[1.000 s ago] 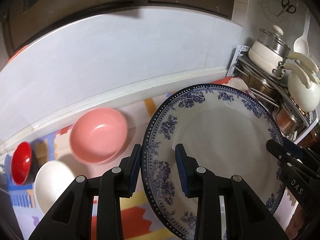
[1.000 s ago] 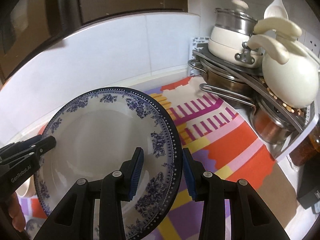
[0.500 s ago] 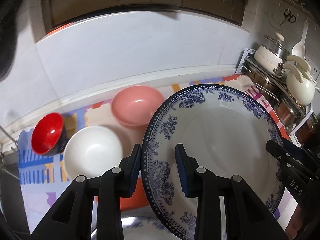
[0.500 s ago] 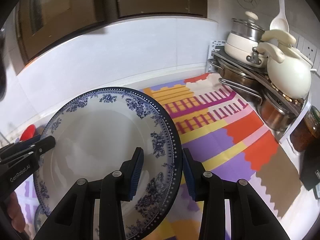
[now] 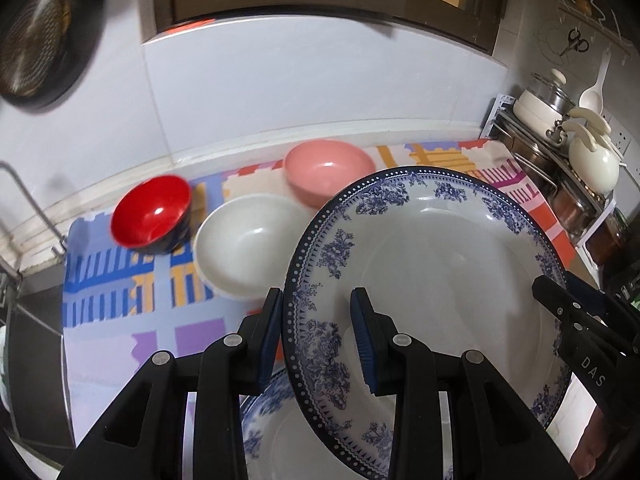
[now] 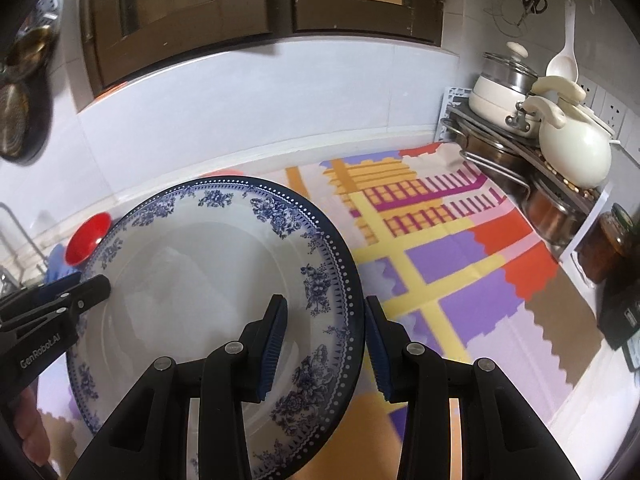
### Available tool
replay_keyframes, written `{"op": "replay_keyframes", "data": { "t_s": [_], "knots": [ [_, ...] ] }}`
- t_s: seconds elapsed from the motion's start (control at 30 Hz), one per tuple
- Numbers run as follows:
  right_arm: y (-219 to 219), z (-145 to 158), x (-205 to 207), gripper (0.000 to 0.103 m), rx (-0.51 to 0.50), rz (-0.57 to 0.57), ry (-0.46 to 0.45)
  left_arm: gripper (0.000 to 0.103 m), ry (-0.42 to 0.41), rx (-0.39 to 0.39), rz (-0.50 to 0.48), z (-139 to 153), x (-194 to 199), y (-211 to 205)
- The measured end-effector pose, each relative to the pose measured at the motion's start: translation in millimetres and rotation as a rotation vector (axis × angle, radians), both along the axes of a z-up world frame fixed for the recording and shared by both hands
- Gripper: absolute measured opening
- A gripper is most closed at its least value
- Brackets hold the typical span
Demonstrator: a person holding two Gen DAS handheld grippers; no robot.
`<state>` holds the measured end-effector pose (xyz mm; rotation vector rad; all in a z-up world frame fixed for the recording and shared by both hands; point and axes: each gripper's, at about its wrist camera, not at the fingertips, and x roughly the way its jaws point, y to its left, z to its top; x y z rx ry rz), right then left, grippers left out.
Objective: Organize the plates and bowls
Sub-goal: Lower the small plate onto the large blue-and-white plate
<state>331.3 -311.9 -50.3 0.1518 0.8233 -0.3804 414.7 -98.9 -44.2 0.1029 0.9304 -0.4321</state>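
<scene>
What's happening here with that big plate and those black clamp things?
A person is holding a blue-patterned plate off the counter with two tools: the left hand-held gripper straddles one edge and the right hand-held gripper the opposite edge. A second patterned plate lies below it. A red bowl, a white bowl and a pink bowl sit on the colourful mat.

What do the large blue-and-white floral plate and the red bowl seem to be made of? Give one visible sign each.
Large blue-and-white floral plate: probably glazed ceramic; a glossy white face with a printed blue pattern under the shine.

Red bowl: glossy red inside, dark outside; a bright highlight suggests lacquered plastic or melamine, though glazed ceramic is possible.
</scene>
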Motion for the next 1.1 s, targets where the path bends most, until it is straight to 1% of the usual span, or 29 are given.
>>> {"op": "replay_keyframes", "data": {
  "t_s": [0.2, 0.33, 0.53, 0.87, 1.1],
  "knots": [
    [31, -4, -13, 0.04, -0.009, 0.008, 0.02, 0.034, 0.017, 0.002, 0.002, -6, -15, 28],
    [47, -6, -20, 0.04, -0.009, 0.011, 0.03, 0.034, 0.032, 0.008, -0.004, -10, -21, 40],
    [66, -14, -28, 0.04, 0.0, 0.011, 0.054, 0.034, 0.043, 0.041, -0.023, -21, -31, 53],
    [87, -45, -33, 0.04, 0.038, 0.021, 0.142, 0.035, 0.118, 0.097, -0.026, -55, -37, 69],
    [93, -65, -34, 0.04, 0.057, 0.032, 0.204, 0.035, 0.164, 0.114, -0.039, -74, -42, 71]
  ]
}}
